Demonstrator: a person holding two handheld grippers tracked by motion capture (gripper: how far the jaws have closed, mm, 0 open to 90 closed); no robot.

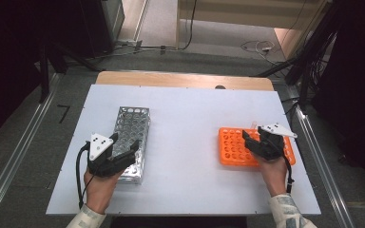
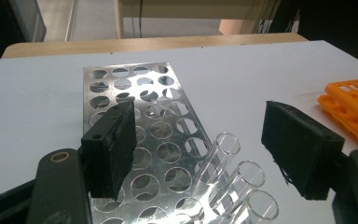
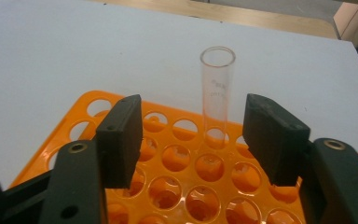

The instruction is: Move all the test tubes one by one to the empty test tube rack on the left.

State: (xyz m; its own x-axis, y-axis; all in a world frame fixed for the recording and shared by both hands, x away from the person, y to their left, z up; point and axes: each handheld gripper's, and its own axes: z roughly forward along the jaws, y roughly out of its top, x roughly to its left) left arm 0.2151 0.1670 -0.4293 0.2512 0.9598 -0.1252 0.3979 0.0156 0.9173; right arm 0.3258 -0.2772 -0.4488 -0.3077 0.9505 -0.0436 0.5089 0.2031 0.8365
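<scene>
Right gripper (image 3: 193, 140) spread near a tube (image 3: 216, 88) upright in the orange rack (image 3: 93, 105), left gripper (image 2: 200, 149) spread over the metal rack (image 2: 121, 84).

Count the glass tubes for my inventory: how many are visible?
4: three tubes stand in the metal rack's near corner, one tube stands in the orange rack.

Overhead forward-down view; two close gripper views

Three glass tubes (image 2: 242, 186) in metal rack (image 2: 135, 93) cut off by frame's bottom edge; rack's near end too.
</scene>
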